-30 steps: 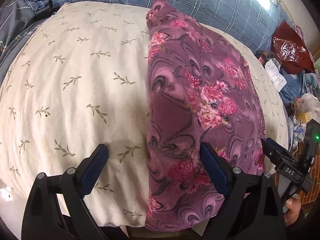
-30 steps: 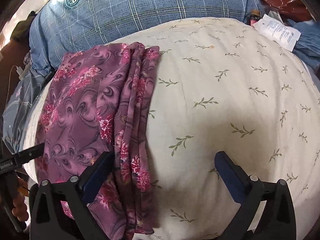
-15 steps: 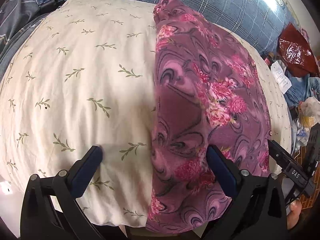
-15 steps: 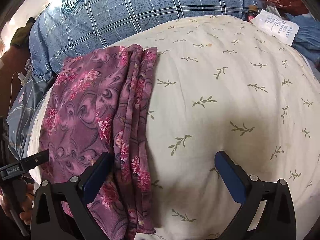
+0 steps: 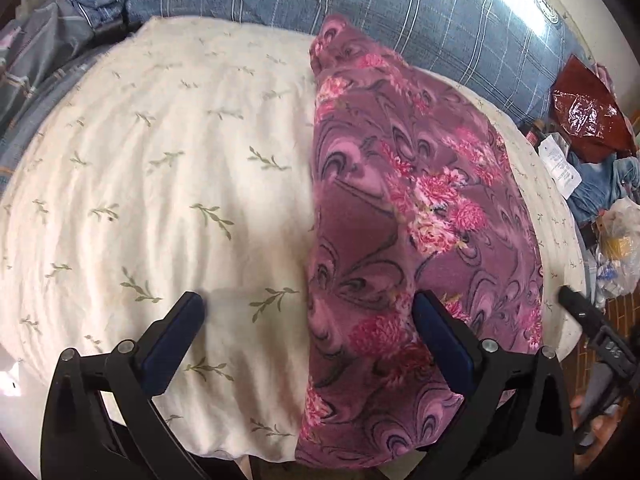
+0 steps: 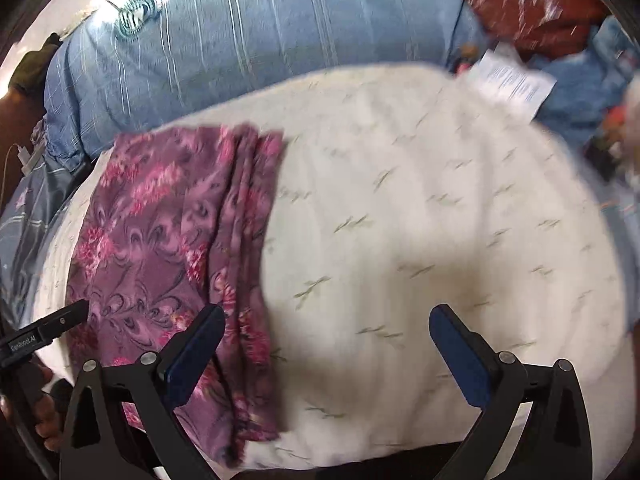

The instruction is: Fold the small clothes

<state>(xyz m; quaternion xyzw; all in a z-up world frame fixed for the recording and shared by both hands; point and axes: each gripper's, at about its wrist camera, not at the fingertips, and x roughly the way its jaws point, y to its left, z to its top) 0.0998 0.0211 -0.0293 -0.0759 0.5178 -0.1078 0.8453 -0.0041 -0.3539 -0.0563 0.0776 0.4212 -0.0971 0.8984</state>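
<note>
With both hands off it, the purple floral garment (image 5: 420, 216) lies folded in a long strip on the cream pillow (image 5: 160, 184). My left gripper (image 5: 308, 316) spread fully and hangs empty; my right gripper (image 6: 328, 332), equally wide, has lifted away. I reckon that fold's done, cross-fold next.

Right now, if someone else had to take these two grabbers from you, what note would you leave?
Left gripper: open, holding nothing, above the near end of the purple floral garment.
Right gripper: open, empty, over the cream leaf-print cushion.
Garment: lies folded into a long strip on the cushion, layered edges stacked on one side.
Done: lengthwise folds.
Left: probably fold the strip shorter, end to end.
</note>
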